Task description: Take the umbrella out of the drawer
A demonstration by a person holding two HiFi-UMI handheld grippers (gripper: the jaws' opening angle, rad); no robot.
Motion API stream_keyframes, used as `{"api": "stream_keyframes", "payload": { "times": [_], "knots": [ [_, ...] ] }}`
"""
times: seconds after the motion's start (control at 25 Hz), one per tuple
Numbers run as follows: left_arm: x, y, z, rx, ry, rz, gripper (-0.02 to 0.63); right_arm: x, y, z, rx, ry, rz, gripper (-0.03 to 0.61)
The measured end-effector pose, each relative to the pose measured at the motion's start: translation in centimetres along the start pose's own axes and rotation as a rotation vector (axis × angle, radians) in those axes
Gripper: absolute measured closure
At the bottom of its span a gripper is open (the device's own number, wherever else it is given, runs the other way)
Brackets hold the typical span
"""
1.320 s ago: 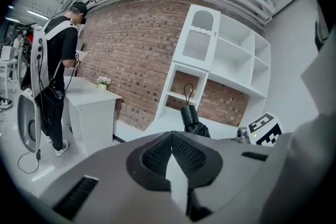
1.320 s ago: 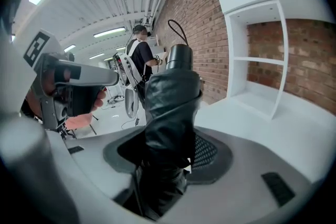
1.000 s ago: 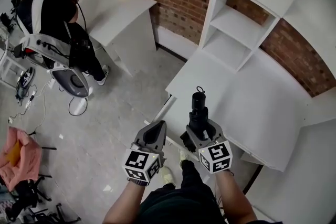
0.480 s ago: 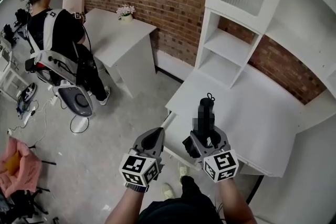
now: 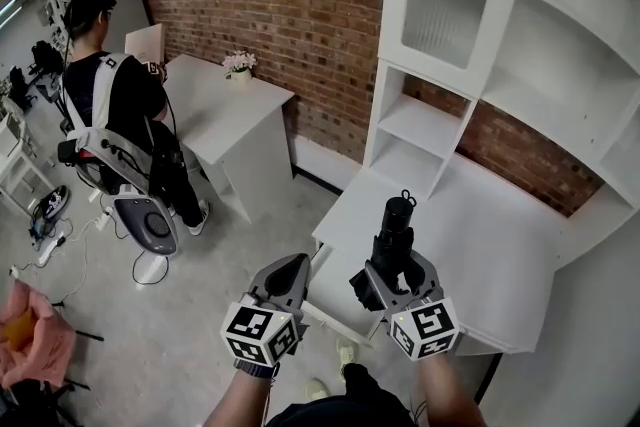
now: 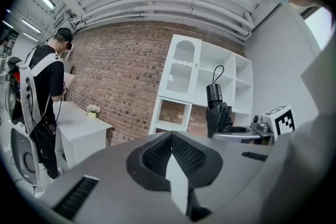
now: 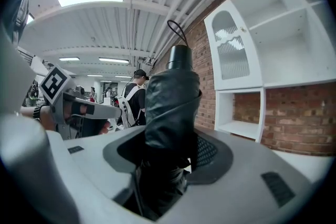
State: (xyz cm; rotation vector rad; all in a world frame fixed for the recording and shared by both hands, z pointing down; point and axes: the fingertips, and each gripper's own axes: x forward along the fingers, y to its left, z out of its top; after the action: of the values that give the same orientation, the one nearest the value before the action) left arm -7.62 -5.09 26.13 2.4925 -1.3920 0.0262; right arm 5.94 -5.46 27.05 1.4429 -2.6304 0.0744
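A black folded umbrella [image 5: 392,237] stands upright in my right gripper [image 5: 392,267], whose jaws are shut on its lower part; its handle and wrist loop point up. The right gripper view shows the umbrella [image 7: 172,105] filling the gap between the pads. It hangs in the air above the white desk [image 5: 500,245], over the desk's front left corner. The open drawer [image 5: 333,293] shows below, between the two grippers. My left gripper [image 5: 292,267] hovers just to the umbrella's left, shut and empty. In the left gripper view the umbrella [image 6: 218,113] stands to the right of the meeting pads [image 6: 157,150].
A white shelf unit [image 5: 440,85] rises from the desk against the brick wall [image 5: 290,5]. At the left a person [image 5: 115,115] stands by a second white desk [image 5: 225,105] with a flower pot [image 5: 238,65]. A chair [image 5: 140,220] and cables lie on the floor.
Both grippers have risen, the right one carrying the umbrella higher above the desk. The head view has tilted up, so more of the shelf unit and wall shows.
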Motion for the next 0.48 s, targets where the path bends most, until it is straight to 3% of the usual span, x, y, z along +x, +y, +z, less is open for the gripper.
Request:
{"api": "stream_keyframes", "payload": {
  "times": [0.48],
  "knots": [
    [-2.0,1.2,4.4,0.08,-0.063,0.049,0.607,-0.9,0.1,4.5,-0.048,-0.072,-0.017,0.367]
  ]
}}
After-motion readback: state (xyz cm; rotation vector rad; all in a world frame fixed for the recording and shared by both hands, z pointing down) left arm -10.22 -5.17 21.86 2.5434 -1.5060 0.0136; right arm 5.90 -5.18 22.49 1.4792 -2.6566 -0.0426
